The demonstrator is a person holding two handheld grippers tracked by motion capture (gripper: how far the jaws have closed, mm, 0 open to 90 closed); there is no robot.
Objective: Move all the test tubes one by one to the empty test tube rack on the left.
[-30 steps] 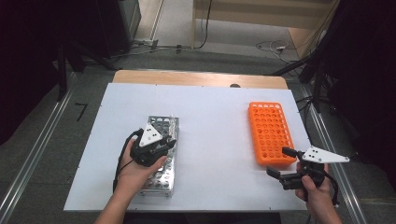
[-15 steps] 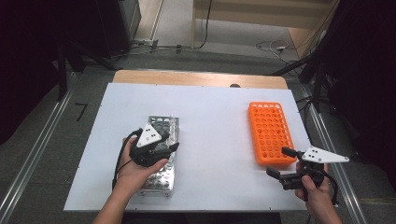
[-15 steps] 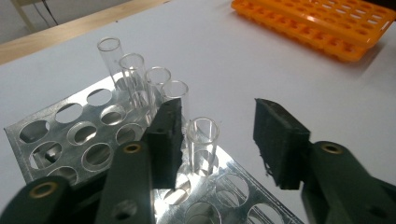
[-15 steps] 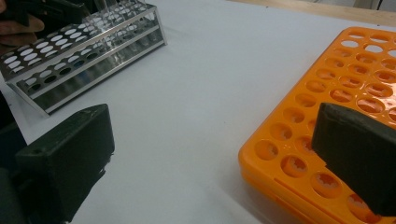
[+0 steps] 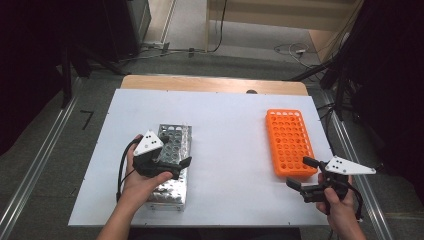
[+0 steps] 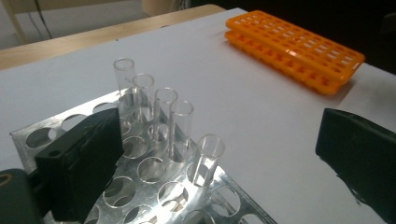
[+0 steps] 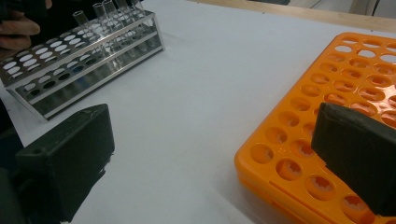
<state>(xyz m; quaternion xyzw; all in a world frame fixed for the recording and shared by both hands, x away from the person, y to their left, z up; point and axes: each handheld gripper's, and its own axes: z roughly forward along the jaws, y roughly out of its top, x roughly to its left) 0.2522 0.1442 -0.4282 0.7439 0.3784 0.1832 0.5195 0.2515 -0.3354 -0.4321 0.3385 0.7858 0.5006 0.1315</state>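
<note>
A metal test-tube rack lies on the left of the white table. Several clear glass tubes stand in a row in its holes. My left gripper hovers over the rack, open, its jaws either side of the tube row without touching any tube. An empty orange rack lies on the right. My right gripper is open at that rack's near-left corner, one jaw over the orange holes, the other over bare table. Nothing is held.
In the right gripper view the metal rack and its tubes sit far off, beside the other hand. A wooden strip edges the table's far side. Metal rails and cables run along the floor.
My left gripper has shifted and turned slightly over the metal rack. The right gripper has stayed where it was.
</note>
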